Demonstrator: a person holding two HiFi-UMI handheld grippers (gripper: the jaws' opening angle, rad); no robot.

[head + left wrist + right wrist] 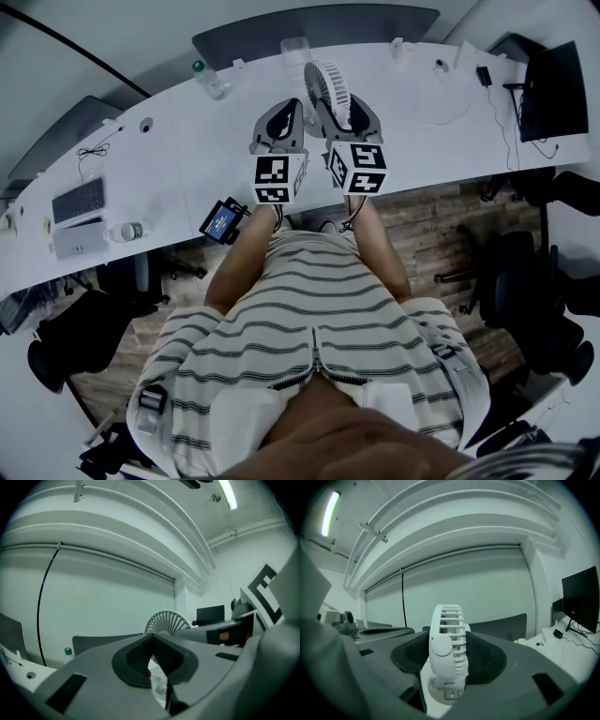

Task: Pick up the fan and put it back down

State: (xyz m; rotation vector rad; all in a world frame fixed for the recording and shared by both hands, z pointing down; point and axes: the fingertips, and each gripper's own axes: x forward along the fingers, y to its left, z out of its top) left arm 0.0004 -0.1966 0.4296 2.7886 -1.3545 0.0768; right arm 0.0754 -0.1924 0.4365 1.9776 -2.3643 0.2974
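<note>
Right gripper (450,657) is clamping its jaws on the white fan (445,620), which is standing upright between them. Just beside it, to its left, the left gripper (151,641) is holding its jaws together, gripping nothing.

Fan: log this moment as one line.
right gripper: shut on fan | left gripper: shut, empty | fan: upright, lift unclear

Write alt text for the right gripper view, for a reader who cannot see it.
A white fan stands edge-on between the dark pads of the right claw, which is closed on its cage. Behind are a pale wall and, at the far right, a dark monitor on a white desk.
</note>
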